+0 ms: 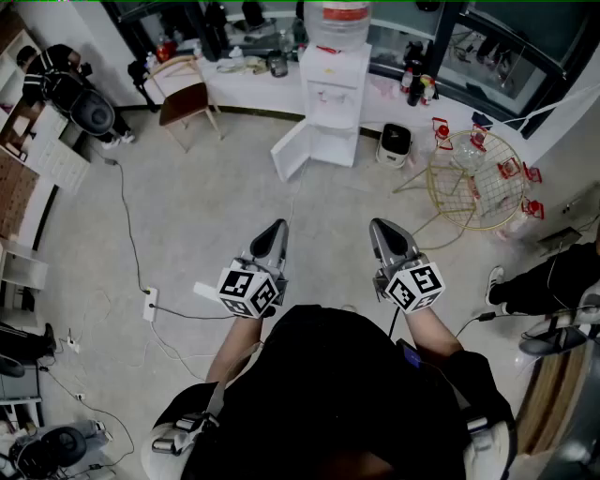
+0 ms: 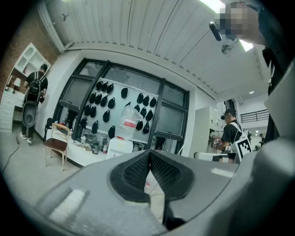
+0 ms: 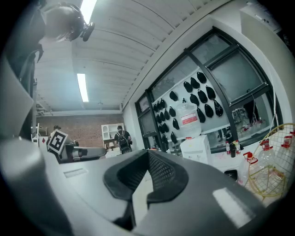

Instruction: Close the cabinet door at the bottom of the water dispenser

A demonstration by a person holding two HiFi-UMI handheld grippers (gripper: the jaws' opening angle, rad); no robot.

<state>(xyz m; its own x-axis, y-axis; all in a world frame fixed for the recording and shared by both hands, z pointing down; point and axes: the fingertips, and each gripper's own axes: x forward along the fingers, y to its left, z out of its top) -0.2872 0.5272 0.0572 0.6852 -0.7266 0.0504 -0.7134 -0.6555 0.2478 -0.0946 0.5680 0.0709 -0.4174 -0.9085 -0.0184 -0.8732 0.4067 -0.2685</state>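
Observation:
A white water dispenser [image 1: 330, 89] with a clear bottle [image 1: 339, 23] on top stands at the far wall. Its bottom cabinet door [image 1: 298, 149] hangs open, swung out to the left. My left gripper [image 1: 278, 229] and right gripper [image 1: 378, 228] are held level side by side, well short of the dispenser, both shut with nothing between the jaws. The left gripper view shows the dispenser [image 2: 119, 145] and bottle [image 2: 130, 120] beyond its shut gripper [image 2: 149, 153]. In the right gripper view the dispenser [image 3: 199, 149] stands behind the shut gripper [image 3: 148, 154].
A wooden chair [image 1: 185, 98] stands left of the dispenser and a white appliance [image 1: 395, 143] sits on the floor to its right. A gold wire basket stand [image 1: 474, 181] is at the right. A cable and power strip [image 1: 150, 304] lie on the floor at the left. People stand at both sides.

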